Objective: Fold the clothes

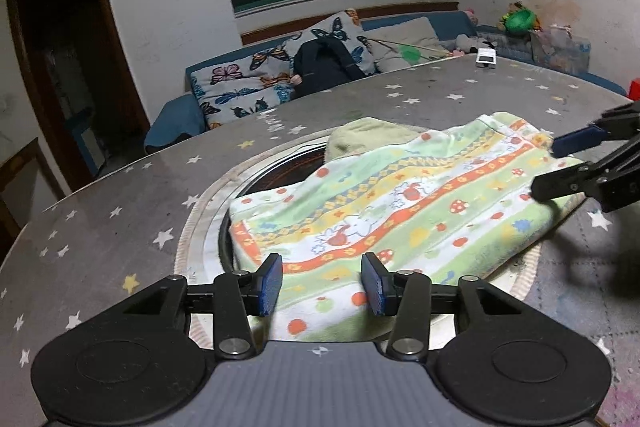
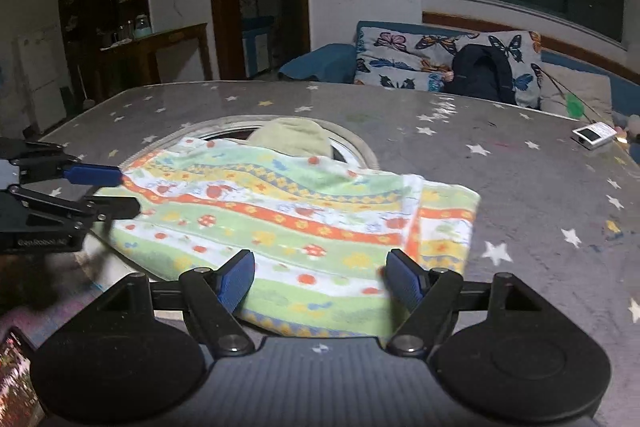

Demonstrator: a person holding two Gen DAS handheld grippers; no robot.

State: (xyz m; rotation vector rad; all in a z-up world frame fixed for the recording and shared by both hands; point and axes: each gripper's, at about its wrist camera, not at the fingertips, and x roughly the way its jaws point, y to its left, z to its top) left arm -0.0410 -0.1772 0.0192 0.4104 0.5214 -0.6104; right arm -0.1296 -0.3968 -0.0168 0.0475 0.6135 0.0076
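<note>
Table: we work on a grey star-printed top whose far edge runs in front of a sofa; bare surface lies left and right of the cloth.
Round inset: a ringed circular opening sits mid-table, partly covered.
Towel: the striped mushroom-print cloth lies folded and flat across the inset, its near edge just under our left gripper, one side edge under our right gripper.
Beige cloth: it is bunched behind the towel, touching it.
Grippers: both are spread wide and hold nothing.
White device: it is near the far corner, well apart from the towel.
</note>
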